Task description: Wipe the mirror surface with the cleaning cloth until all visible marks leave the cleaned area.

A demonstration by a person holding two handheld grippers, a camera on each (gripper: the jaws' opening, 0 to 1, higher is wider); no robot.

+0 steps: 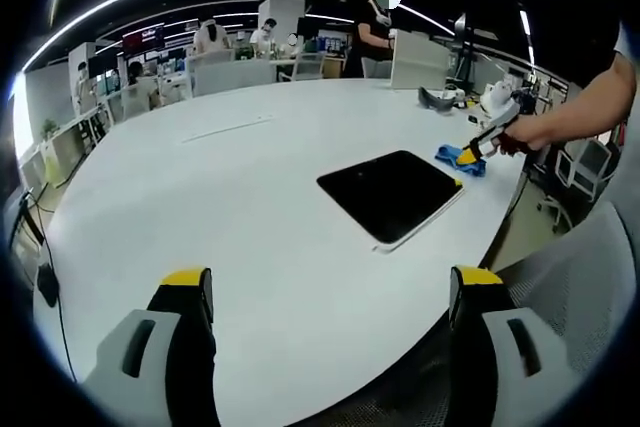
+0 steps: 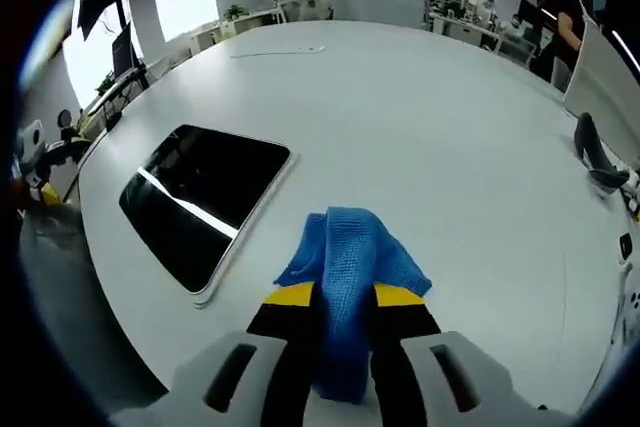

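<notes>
Now: pickup step done. Right claw (image 2: 333, 297) clamped on blue cleaning cloth (image 2: 350, 257), just right of mirror (image 2: 200, 197) on white table (image 2: 420, 127). Left claw (image 1: 330, 292) jaws apart, empty, mirror ahead. Next, probably: carry cloth left onto glass, begin wiping.

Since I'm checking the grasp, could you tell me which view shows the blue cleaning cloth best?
The right gripper view: the blue woven cleaning cloth lies large between that tool's jaws. The left gripper view shows it small and distant beside the mirror.
</notes>
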